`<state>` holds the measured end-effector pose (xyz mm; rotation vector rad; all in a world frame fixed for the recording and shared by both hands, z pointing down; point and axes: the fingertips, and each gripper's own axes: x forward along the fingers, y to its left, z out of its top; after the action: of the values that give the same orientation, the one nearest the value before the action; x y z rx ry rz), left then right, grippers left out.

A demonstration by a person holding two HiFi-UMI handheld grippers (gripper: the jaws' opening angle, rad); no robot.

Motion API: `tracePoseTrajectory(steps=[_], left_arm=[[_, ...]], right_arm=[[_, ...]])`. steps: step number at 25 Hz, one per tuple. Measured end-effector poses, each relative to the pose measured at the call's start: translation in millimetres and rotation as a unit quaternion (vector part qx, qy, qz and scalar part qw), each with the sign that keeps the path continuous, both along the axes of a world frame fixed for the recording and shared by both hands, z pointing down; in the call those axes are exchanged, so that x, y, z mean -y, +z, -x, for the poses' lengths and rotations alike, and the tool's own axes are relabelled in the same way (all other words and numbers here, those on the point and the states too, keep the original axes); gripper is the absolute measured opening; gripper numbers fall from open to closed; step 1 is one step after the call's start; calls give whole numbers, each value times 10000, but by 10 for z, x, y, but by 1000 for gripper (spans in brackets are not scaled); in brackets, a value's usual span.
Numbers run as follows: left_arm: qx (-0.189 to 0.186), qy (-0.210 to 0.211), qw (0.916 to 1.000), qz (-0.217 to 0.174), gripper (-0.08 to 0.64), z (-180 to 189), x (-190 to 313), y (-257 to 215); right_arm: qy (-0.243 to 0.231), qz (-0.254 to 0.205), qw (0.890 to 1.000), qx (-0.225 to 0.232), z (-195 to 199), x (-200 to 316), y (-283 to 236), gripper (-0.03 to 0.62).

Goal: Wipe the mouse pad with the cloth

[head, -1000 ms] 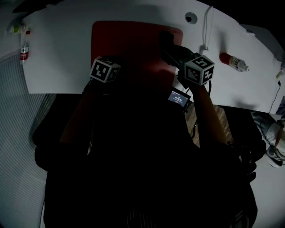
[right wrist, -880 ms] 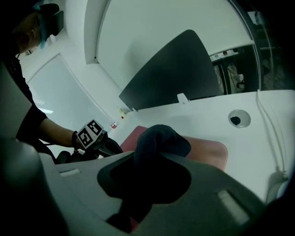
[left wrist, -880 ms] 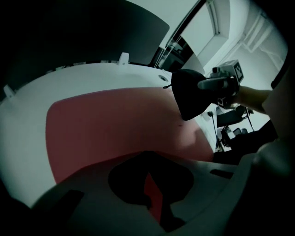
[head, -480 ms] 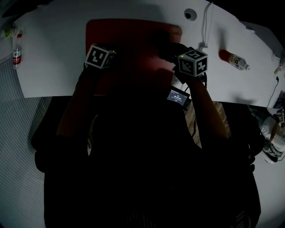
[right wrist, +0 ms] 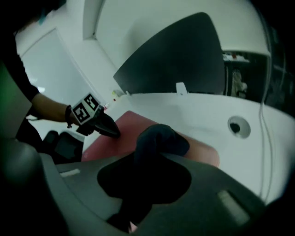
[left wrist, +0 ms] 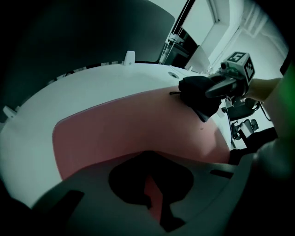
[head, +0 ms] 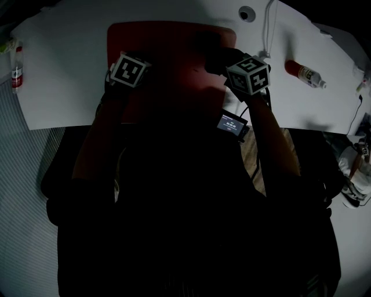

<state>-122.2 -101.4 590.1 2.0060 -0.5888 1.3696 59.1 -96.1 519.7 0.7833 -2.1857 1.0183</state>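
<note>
The red mouse pad [head: 174, 46] lies on the white desk [head: 69, 64]. My right gripper [head: 227, 62] is shut on a dark cloth [right wrist: 159, 140], which bunches out past the jaws and rests on the pad's far right part. The left gripper view shows this cloth [left wrist: 198, 97] hanging from the right gripper [left wrist: 216, 88]. My left gripper [left wrist: 154, 205] is on the pad's left part with its jaws closed to a point and nothing between them. In the right gripper view, the left gripper [right wrist: 115, 132] touches the pad [right wrist: 124, 133].
A red-and-white bottle [head: 304, 73] lies right of the pad, another bottle [head: 15, 72] at the desk's left edge. A cable [head: 268, 29] and a round grommet hole [head: 246, 13] sit beyond the pad. A small lit screen [head: 233, 124] hangs under my right arm.
Both grippers have moved away from me, farther up the pad. The right one carried the cloth toward the pad's far edge and slightly left.
</note>
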Motion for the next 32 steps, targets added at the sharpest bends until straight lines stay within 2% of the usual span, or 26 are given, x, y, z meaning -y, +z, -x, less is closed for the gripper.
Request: tracePoseTrajectory(steps=[2, 4, 6, 8, 12, 18, 23, 27, 29, 32], left_arm=[[9, -36, 10000, -58, 8, 17, 9, -4], [-9, -26, 10000, -58, 8, 10, 12, -4], [-28, 0, 10000, -13, 8, 5, -5, -1], [-54, 21, 10000, -19, 8, 0, 5, -1], [-69, 123, 9998, -144, 8, -38, 8, -17], [-99, 193, 9993, -298, 8, -63, 54, -29], [-60, 156, 9996, -215, 8, -36, 31, -13], [-13, 194, 9994, -293, 8, -59, 42, -38], [-3, 173, 9994, -285, 8, -53, 38, -35], [-43, 158, 9995, -278, 8, -72, 31, -31]], right_arm=[[-503, -395, 9966, -523, 36, 108, -15, 67], [-1033, -736, 9870, -987, 91, 204, 62, 67], [-1602, -843, 9735, -1401, 168, 178, 278, 67], [-1930, -812, 9655, -1551, 247, 116, 491, 67], [-1630, -581, 9776, -1197, 282, 121, 531, 67], [-1756, -374, 9752, -1298, 282, 130, 533, 66], [-1533, -376, 9783, -1341, 292, 135, 536, 66], [-1380, -481, 9802, -1339, 353, 65, 527, 63], [-1640, -466, 9789, -1127, 570, -191, 515, 63], [-2405, -564, 9651, -865, 987, -726, 517, 63]])
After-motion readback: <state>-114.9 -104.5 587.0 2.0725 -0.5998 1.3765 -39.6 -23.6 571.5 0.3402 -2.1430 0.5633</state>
